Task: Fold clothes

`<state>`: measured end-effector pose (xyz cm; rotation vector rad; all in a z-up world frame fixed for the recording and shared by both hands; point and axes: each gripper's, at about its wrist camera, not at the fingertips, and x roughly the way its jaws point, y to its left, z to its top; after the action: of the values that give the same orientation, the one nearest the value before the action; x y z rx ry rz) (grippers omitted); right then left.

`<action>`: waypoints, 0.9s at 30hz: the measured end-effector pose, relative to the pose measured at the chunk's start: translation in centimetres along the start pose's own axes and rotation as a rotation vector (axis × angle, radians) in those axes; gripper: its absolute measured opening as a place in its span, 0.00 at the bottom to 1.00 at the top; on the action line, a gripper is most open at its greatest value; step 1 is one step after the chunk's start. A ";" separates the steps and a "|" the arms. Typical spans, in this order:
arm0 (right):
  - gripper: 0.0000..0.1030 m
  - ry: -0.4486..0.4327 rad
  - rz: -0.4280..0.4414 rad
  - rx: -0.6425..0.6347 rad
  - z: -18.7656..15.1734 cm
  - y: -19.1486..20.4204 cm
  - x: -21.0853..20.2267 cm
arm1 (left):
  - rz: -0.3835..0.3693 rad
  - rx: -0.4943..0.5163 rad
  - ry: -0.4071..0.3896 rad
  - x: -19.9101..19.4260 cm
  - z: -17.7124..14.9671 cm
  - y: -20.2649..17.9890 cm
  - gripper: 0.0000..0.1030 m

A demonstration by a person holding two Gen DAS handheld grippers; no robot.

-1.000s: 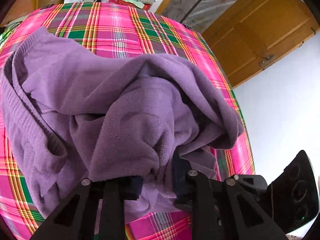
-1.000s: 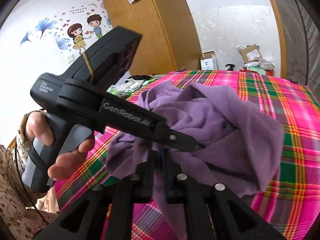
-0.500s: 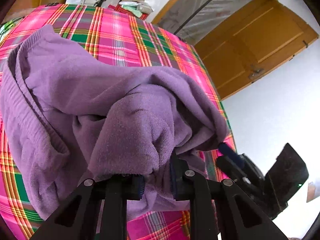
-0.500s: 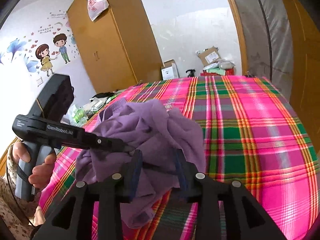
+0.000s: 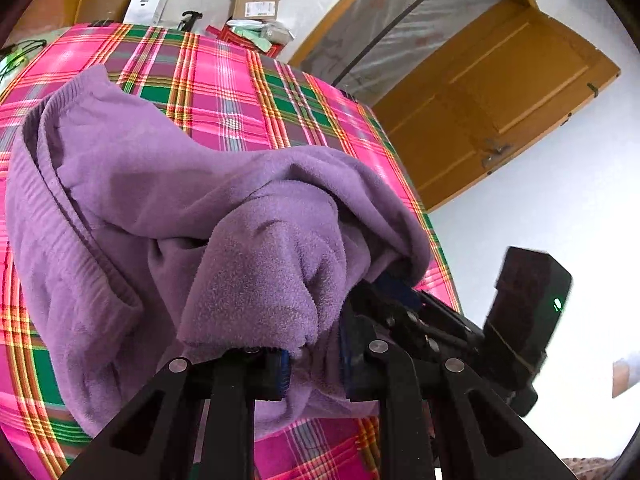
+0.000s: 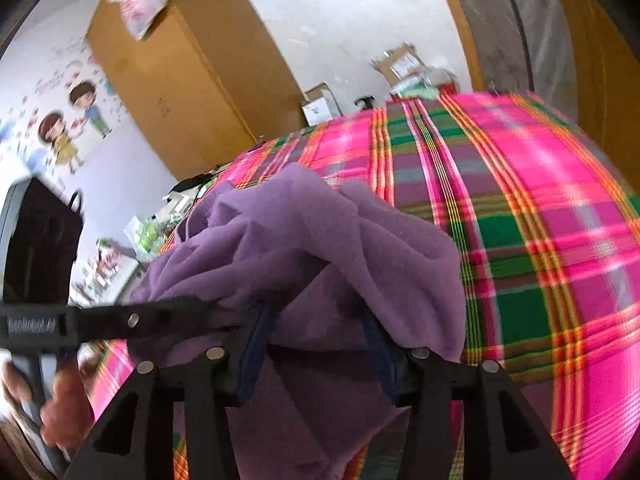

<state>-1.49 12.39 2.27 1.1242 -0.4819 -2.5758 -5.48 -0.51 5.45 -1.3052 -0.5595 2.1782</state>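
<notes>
Purple fleece, one garment (image 5: 132, 208), bunched on a pink-and-green plaid cloth (image 5: 224, 92) over the bed; ribbed hem toward the far left in the left wrist view. Same garment (image 6: 320, 248) heaped at the near left of the plaid cloth (image 6: 540, 240) in the right wrist view.

Two grippers in play. Left gripper (image 5: 312, 356): jaws part-way apart with a thick fold of fleece between them, blue pads pressed into the pile on both sides; gripped, not merely touching, as far as can be told. Right gripper (image 6: 316, 344): jaws wide apart, fabric draped over and between them, no clamp on it visible.

Each gripper seen in the other's camera: right gripper (image 5: 404, 308) just right of the left one, tip buried under the fleece edge, green light lit on its black body. Left gripper (image 6: 168, 320) reaching in from the left, tip in the garment, white lettering on its arm too blurred to read. One hand (image 6: 60, 408) on its grip.

Two cardboard boxes (image 5: 254, 4) with white labels beyond the bed, print too small to read. One wardrobe (image 6: 180, 80), one door (image 5: 500, 92). Two cartoon children (image 6: 76, 124) as a wall sticker.
</notes>
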 end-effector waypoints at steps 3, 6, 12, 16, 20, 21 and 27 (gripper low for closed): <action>0.21 -0.003 -0.015 0.019 0.3 -0.5 0.2 | -0.002 -0.001 -0.010 -0.3 0.1 0.2 0.18; 0.11 -0.018 -0.023 -0.005 0.5 -0.5 0.1 | -0.002 -0.002 -0.028 -1.1 0.2 0.5 0.18; 0.09 -0.067 -0.061 -0.026 1.4 -1.0 -0.5 | 0.000 -0.005 -0.063 -2.7 0.3 1.0 0.18; 0.09 -0.096 -0.084 -0.025 2.5 -1.7 -1.0 | 0.013 -0.021 -0.086 -3.6 0.3 1.7 0.17; 0.09 -0.106 -0.104 -0.030 3.1 -2.2 -0.9 | 0.032 -0.043 -0.108 -4.5 0.2 2.5 0.17; 0.09 -0.108 -0.109 -0.031 3.3 -2.3 -0.9 | 0.037 -0.049 -0.114 -4.7 0.1 2.7 0.17; 0.09 -0.102 -0.128 -0.024 3.6 -3.0 -0.2 | 0.065 -0.083 -0.147 -6.0 0.0 4.0 0.17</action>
<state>-4.44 15.82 3.48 1.0519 -0.4126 -2.7519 -4.04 -7.39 7.10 -1.2276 -0.6796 2.3405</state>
